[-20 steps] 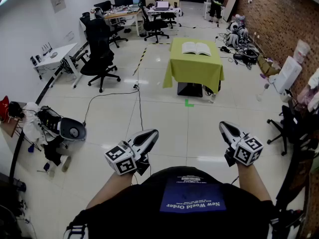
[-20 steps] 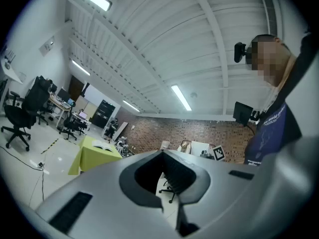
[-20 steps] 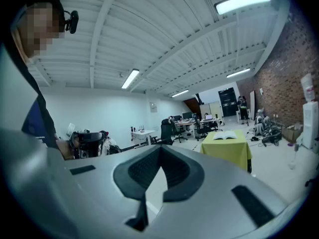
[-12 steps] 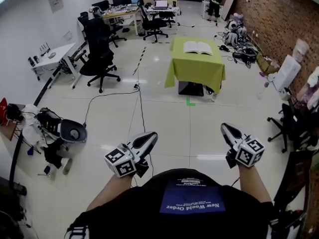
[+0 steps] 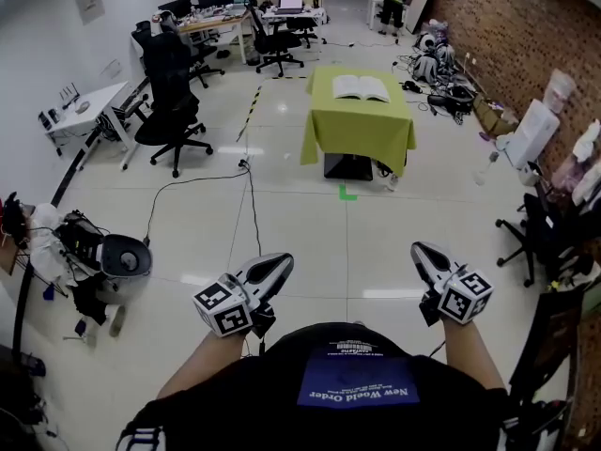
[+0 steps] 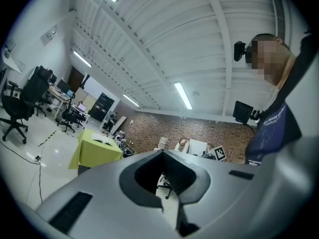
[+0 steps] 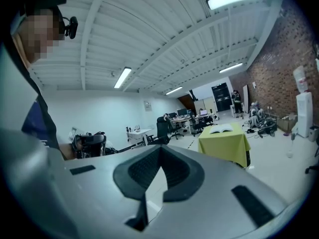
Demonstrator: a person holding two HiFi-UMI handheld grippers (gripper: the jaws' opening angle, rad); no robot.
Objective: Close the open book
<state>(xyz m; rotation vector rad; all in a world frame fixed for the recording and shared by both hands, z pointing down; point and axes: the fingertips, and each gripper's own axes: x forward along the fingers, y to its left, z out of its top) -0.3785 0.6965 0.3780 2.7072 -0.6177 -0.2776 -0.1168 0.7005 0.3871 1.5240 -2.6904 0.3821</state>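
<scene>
Getting near to the open book point(image 5: 361, 86) seems to be the step in hand, because the closing itself has not begun: the book lies on a surface point(image 5: 357, 134) covered with a yellow-green cloth, at 12 o'clock from the person and well apart from both grippers, with bare floor point(image 5: 310, 233) and a green tape mark point(image 5: 347, 193) between. The left gripper point(image 5: 278, 266) and the right gripper point(image 5: 419, 251) are held low in front of the body, and each has its jaws pressed together with nothing between them. I think the next move calls for walking up to the surface, and then bringing one pair of jaws under or against the outer edge of one half to turn it over onto the other. The book is spread flat with its pale pages up, the two halves looking about equal, and it sits toward the far, 12 o'clock side of the cloth. Its cover and thickness are too small to tell from here.
</scene>
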